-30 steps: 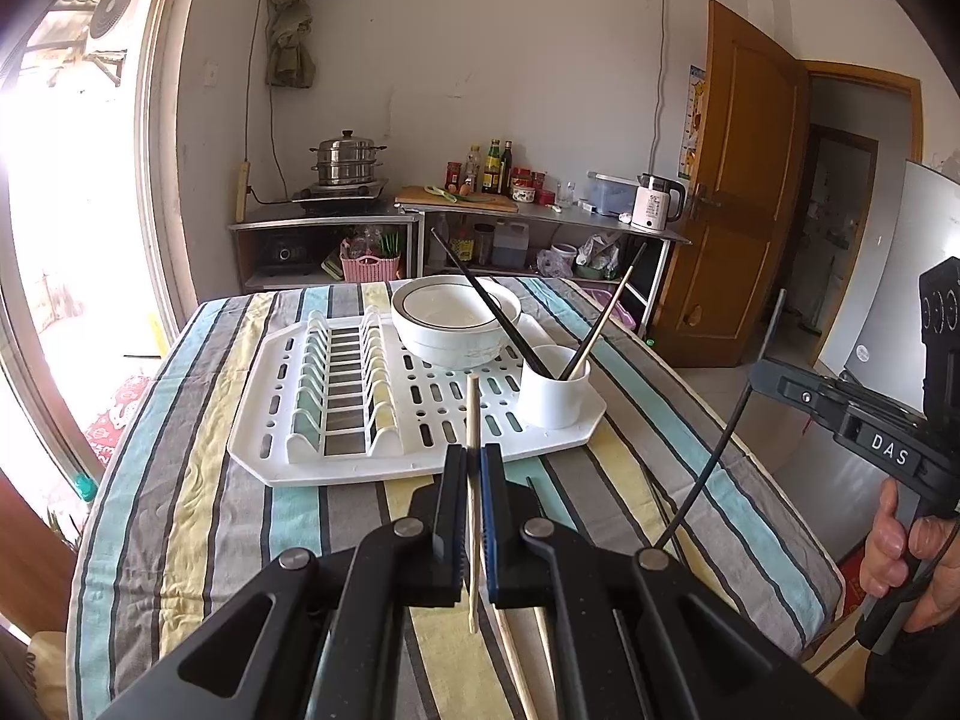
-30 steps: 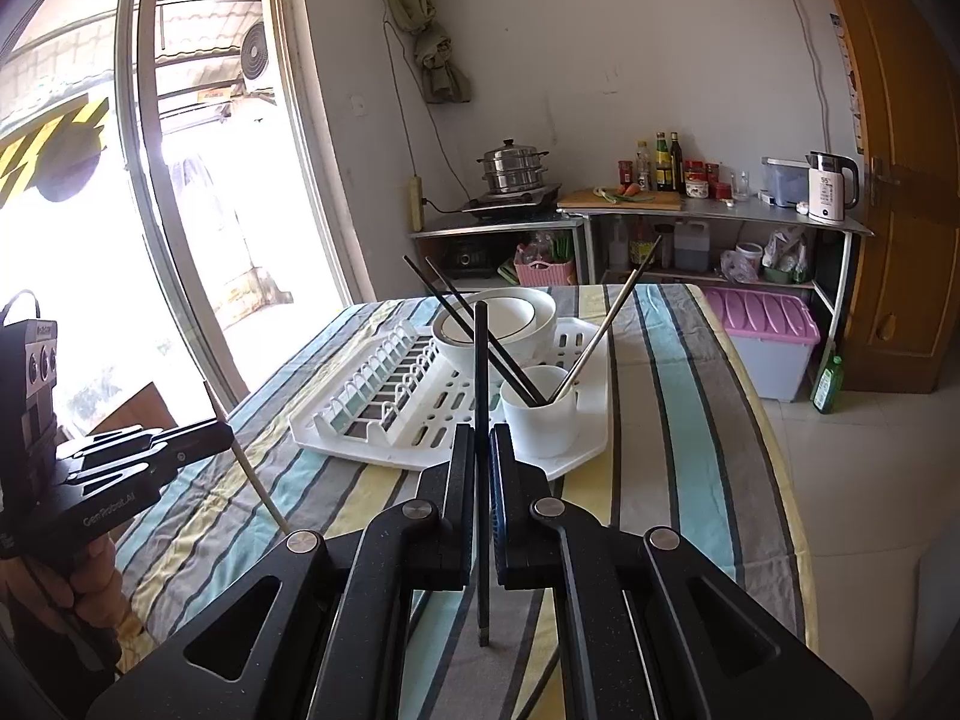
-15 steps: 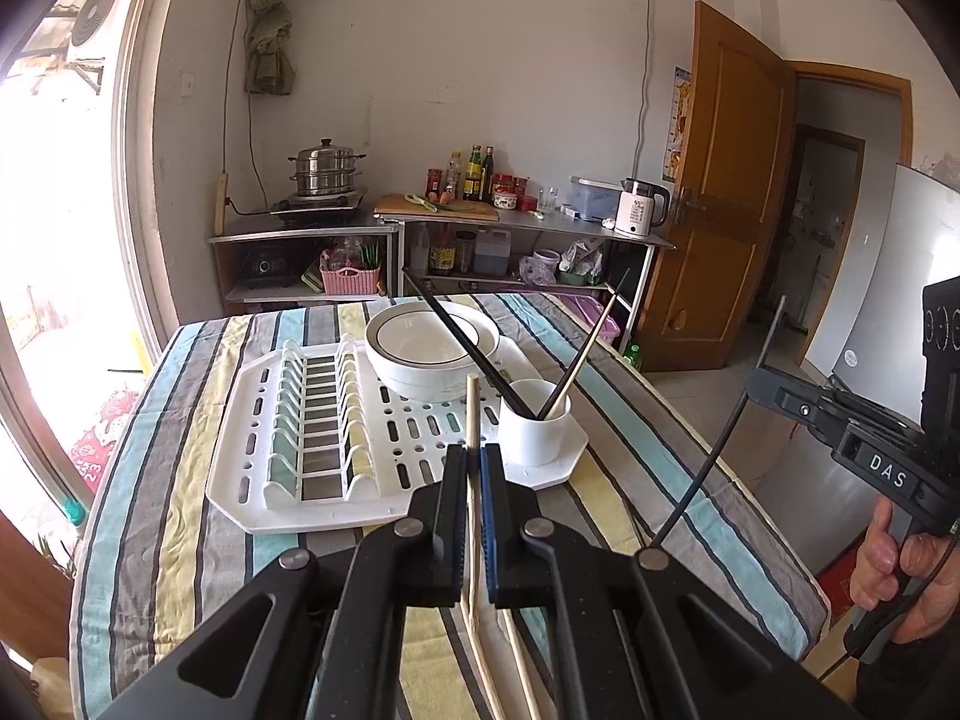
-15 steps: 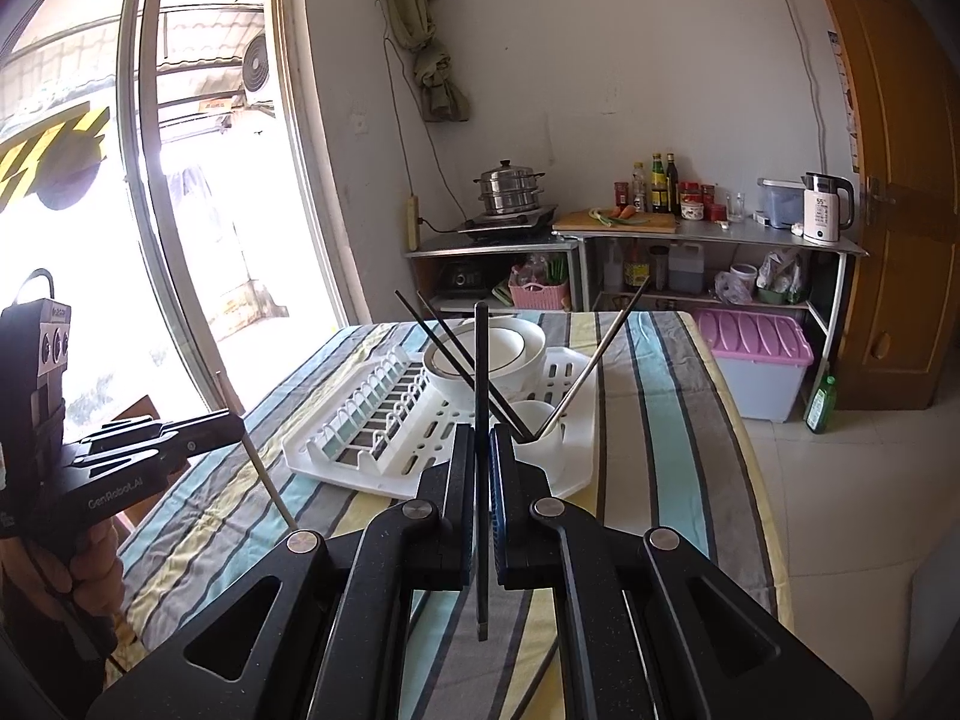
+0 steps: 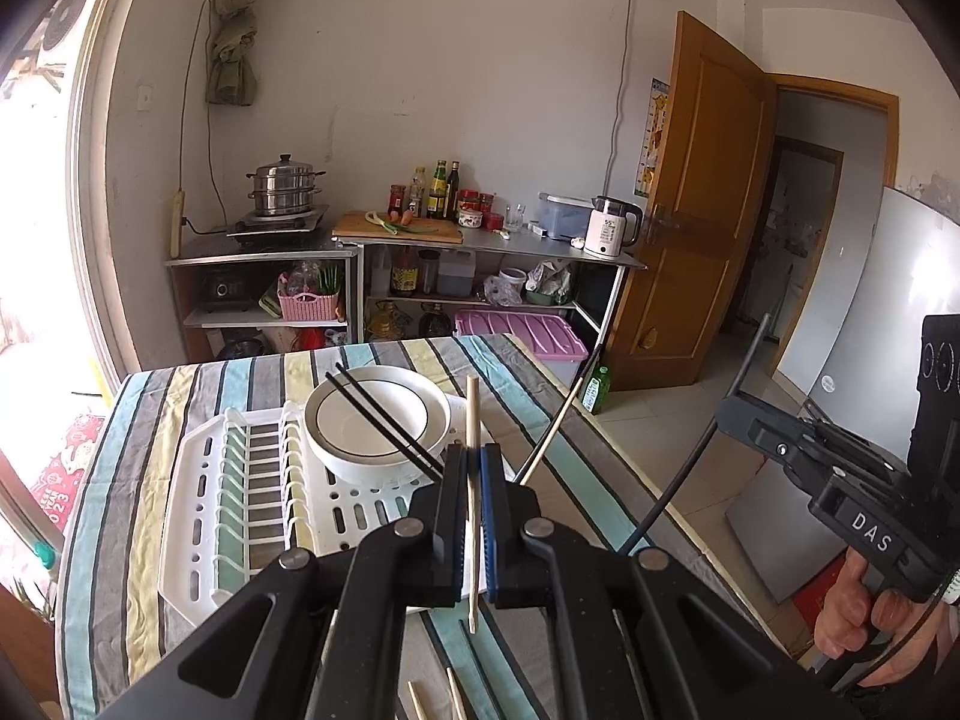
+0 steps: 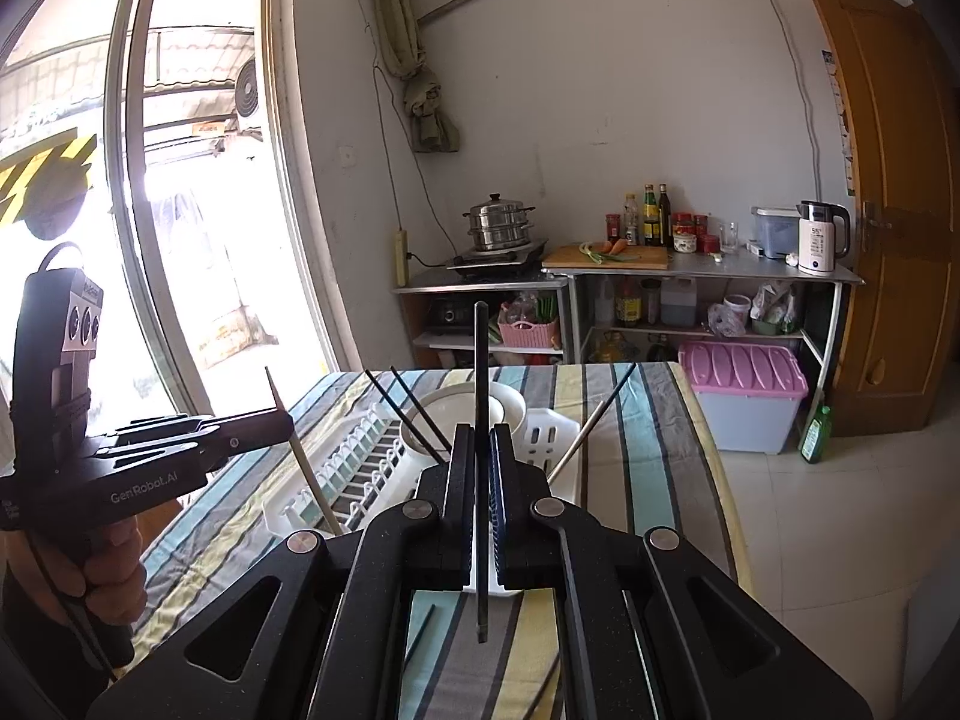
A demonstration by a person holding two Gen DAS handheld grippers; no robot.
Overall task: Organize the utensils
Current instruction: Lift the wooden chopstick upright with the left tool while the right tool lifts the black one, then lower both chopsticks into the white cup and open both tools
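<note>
My left gripper [image 5: 473, 468] is shut on a wooden chopstick [image 5: 473, 420] that stands upright, above the near edge of the white drying rack [image 5: 240, 492]. My right gripper [image 6: 481, 450] is shut on a black chopstick [image 6: 480, 372], also upright; it also shows at the right of the left wrist view [image 5: 696, 450]. Black chopsticks [image 5: 384, 426] and a wooden one [image 5: 552, 432] lean in a cup hidden behind the left gripper's fingers. A white bowl [image 5: 378, 420] sits on the rack.
The striped tablecloth [image 5: 120, 516] covers the table. Loose wooden chopsticks [image 5: 456, 696] lie on it below the left gripper; a black one [image 6: 420, 636] lies below the right. A kitchen counter [image 5: 480, 240] and a wooden door [image 5: 702, 210] are behind.
Both grippers have lifted higher and tilted up with their chopsticks, so the table and rack sit lower in both views. The holder cup is now hidden behind the fingers.
</note>
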